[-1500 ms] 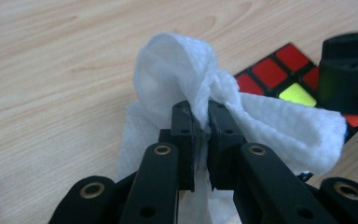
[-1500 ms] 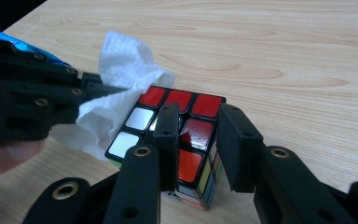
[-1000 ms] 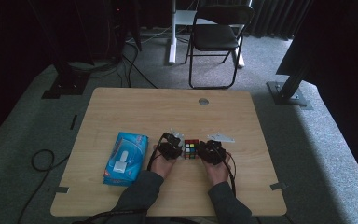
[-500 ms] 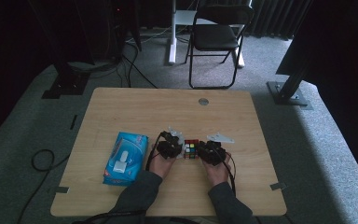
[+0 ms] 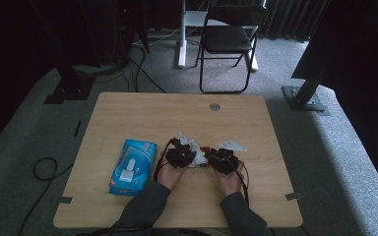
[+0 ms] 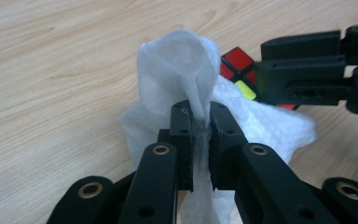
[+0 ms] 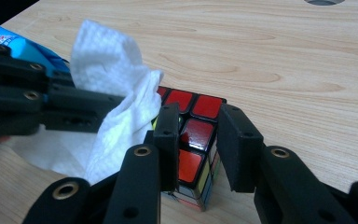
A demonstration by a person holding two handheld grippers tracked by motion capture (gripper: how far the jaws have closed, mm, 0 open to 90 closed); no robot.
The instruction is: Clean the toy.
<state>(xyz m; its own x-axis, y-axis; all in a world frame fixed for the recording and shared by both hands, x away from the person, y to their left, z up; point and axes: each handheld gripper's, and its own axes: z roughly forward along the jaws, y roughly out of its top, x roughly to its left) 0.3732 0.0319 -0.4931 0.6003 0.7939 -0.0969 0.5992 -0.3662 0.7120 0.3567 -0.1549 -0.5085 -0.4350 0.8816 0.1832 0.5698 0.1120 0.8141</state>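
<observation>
Wooden table (image 5: 128,118) bears a red-topped cube (image 7: 191,135) beside crumpled white tissue (image 6: 186,74).

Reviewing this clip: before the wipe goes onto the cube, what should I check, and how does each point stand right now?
1. Wipe pinched firmly in the left gripper: ok, jaws shut on a fold of it.
2. Cube steadied by the right gripper: cannot tell; the jaws straddle it, contact unclear.
3. Cube resting on the table: ok, its lower edge sits on the wood.
4. Wipe reaches the cube: ok, it drapes against the cube's side in the right gripper view.
5. Wipes pack out of the way: ok, it lies left of both hands.
</observation>
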